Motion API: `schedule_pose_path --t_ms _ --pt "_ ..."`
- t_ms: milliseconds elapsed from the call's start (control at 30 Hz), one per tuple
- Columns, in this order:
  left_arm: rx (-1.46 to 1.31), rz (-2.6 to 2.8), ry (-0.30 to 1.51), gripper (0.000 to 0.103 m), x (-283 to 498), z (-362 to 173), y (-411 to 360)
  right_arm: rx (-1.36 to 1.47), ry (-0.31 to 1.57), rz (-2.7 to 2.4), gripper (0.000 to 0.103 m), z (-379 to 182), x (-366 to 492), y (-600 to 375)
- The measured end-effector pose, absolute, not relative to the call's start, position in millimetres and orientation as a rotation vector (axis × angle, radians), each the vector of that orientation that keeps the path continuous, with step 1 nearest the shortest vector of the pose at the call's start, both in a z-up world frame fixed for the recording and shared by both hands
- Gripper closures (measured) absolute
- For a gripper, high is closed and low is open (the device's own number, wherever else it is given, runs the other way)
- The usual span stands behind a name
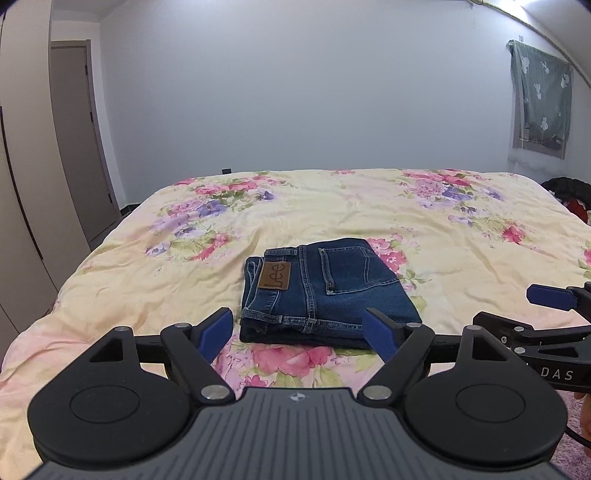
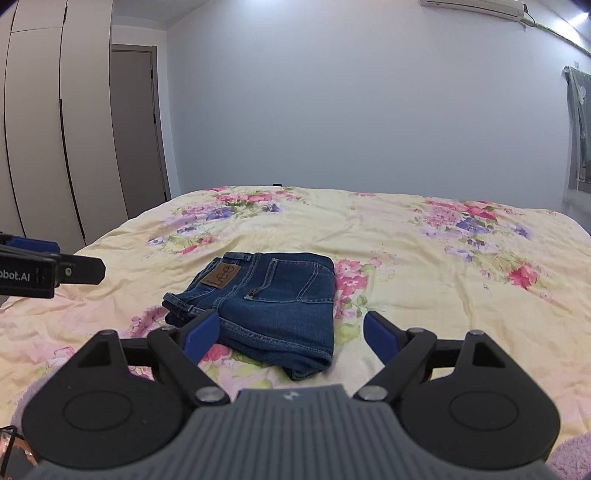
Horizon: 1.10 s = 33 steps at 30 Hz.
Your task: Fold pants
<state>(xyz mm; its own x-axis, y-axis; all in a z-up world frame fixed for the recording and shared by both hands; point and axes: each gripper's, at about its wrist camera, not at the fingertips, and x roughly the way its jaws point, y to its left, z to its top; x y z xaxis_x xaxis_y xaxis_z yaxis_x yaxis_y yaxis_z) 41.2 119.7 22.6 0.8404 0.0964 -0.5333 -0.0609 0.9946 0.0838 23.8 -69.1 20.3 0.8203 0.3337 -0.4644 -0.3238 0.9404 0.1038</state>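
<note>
Both grippers released, blue pads spread wide, nothing between: left gripper (image 1: pixel 299 332), right gripper (image 2: pixel 291 334). Just past them, one pair of dark denim pants (image 1: pixel 325 291) sits folded into a chunky rectangle on the rumpled floral quilt (image 1: pixel 369 206). Only the right view catches the air conditioner (image 2: pixel 476 7).

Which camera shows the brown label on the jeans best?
The left wrist view: the brown label faces the camera and reads clearly. In the right wrist view, it appears slanted and smaller.
</note>
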Motion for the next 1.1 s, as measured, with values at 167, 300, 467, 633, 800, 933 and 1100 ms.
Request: schedule_pose_path --t_ms 167,300,467,633,800,933,1100 --pt "0.079 0.131 0.605 0.010 49 3 121 0.009 0.551 0.364 0.022 5 34 -61" --pt "0.064 0.123 0.640 0.010 54 -10 121 -0.026 0.580 0.364 0.022 -9 41 -54" --pt "0.072 0.123 0.671 0.010 61 -20 117 -0.025 0.607 0.368 0.022 -16 48 -51" --pt "0.058 0.112 0.676 0.010 62 -21 117 -0.025 0.604 0.365 0.022 -17 48 -51" --pt "0.054 0.114 0.680 0.010 61 -21 115 -0.029 0.601 0.366 0.022 -16 48 -51" --pt "0.053 0.110 0.680 0.010 61 -20 114 -0.031 0.598 0.368 0.022 -15 47 -51" --pt "0.049 0.107 0.682 0.010 60 -19 112 -0.025 0.597 0.364 0.022 -15 47 -52"
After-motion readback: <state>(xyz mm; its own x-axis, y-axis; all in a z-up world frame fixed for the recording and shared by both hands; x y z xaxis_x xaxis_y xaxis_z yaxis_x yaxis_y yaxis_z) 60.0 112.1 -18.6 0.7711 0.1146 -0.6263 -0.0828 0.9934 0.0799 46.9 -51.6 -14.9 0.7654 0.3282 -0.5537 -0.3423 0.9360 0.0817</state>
